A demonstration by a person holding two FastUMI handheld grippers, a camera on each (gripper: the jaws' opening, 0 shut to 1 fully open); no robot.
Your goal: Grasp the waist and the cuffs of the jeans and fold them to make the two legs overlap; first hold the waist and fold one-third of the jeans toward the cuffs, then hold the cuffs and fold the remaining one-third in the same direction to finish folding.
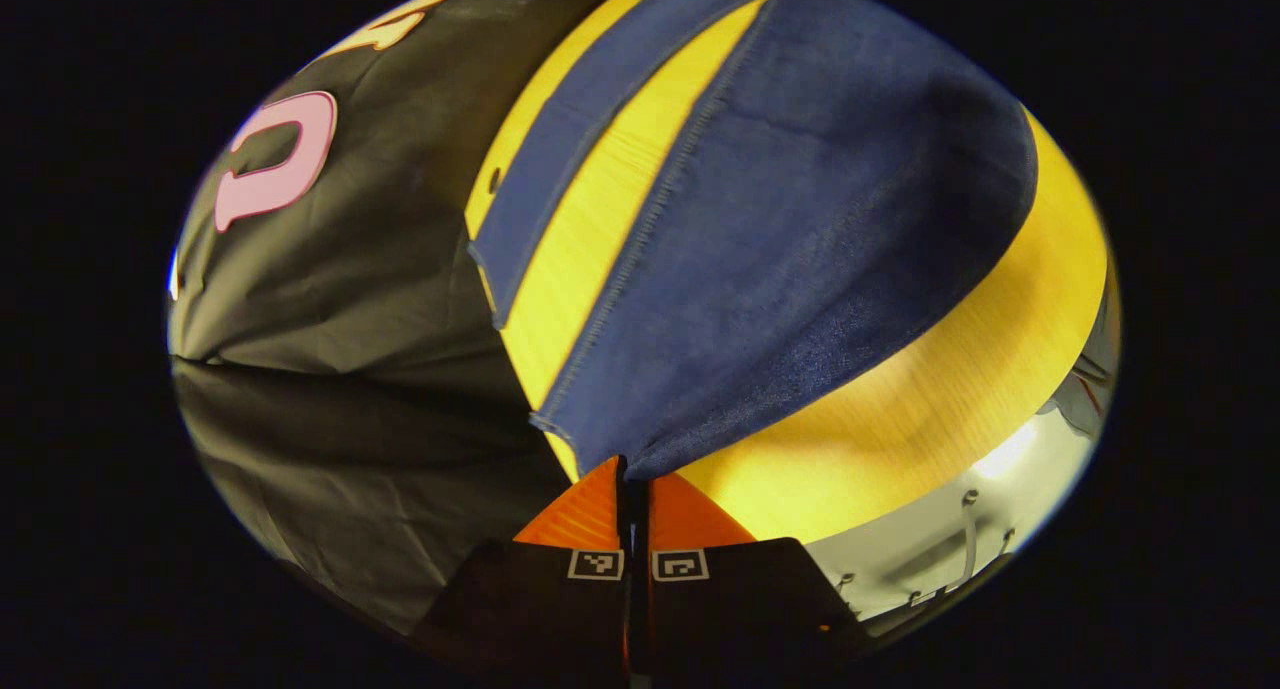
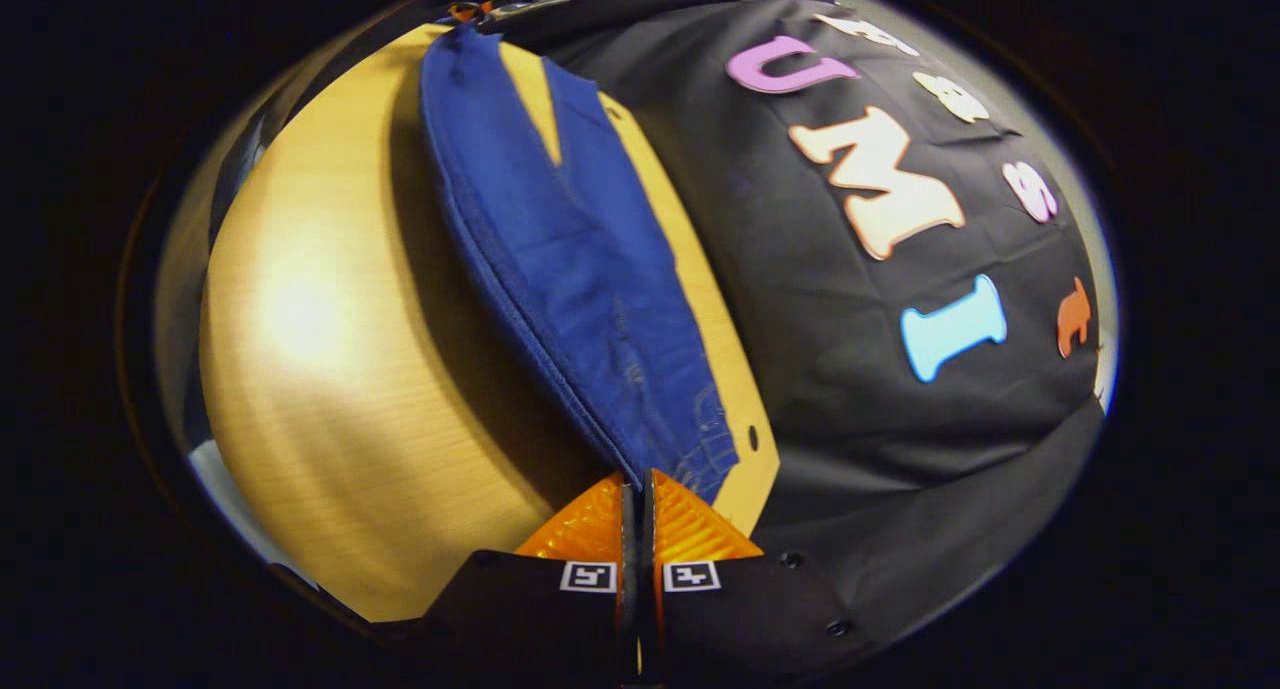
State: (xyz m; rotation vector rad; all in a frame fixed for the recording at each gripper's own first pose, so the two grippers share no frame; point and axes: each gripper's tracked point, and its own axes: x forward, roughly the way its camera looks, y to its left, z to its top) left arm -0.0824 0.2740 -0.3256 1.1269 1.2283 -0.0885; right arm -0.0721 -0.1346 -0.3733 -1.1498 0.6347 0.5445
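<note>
Blue jeans (image 1: pixel 790 239) hang and stretch over a light wooden table (image 1: pixel 950 399). In the left gripper view my left gripper (image 1: pixel 633 474) is shut on a hemmed edge of the jeans, with one leg (image 1: pixel 560 159) lying flat farther off. In the right gripper view my right gripper (image 2: pixel 635 484) is shut on the other end of the jeans (image 2: pixel 580 259), near the stitched waist part. The cloth rises from the table toward both grippers and casts a shadow beneath it.
The black cloth wall (image 2: pixel 880 369) runs close along the table's far edge (image 2: pixel 745 419). Bare table (image 2: pixel 330 349) lies on the other side of the jeans. A pale floor with cables (image 1: pixel 960 539) shows past the table's near edge.
</note>
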